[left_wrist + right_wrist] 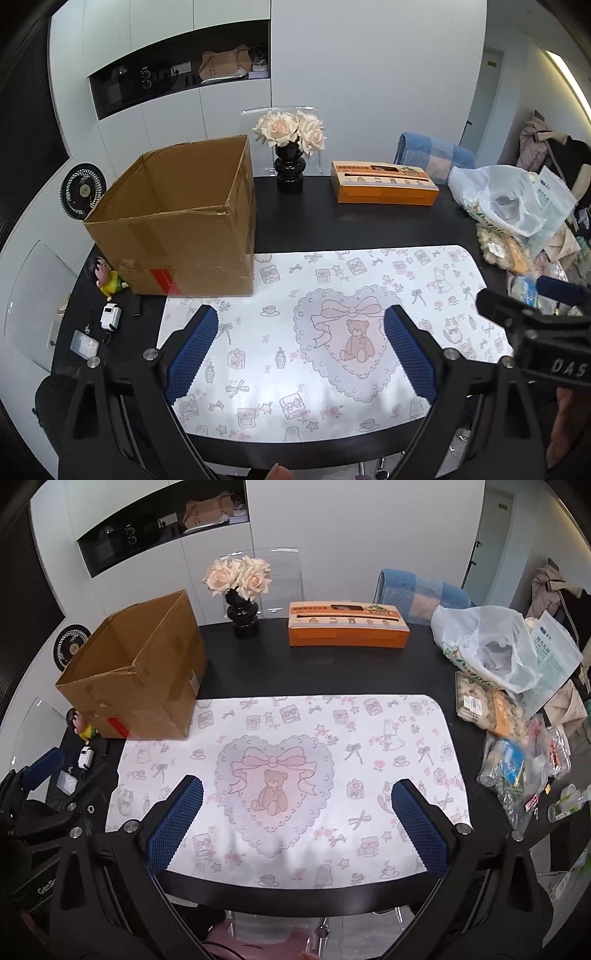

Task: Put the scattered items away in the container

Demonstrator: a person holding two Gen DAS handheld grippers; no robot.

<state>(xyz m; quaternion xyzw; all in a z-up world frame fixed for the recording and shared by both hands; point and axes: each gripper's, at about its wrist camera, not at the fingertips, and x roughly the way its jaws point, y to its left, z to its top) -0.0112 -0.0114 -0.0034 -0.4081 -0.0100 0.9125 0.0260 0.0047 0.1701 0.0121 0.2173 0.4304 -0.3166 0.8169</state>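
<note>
At table left, I note the cardboard box standing open-topped, its inside hidden; the placemat bare. Left gripper and right gripper both hover wide, empty. Scene fits unloaded or finished; verify contents.

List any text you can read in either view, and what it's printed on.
"DAS": on the right gripper's black body, cut off at the picture's edge.
"GenRo": on the left gripper's black body, also cut off.
Orange box: print too small to read.
White packet beside the plastic bag: blurred.
Snack packs: labels unreadable.
</note>
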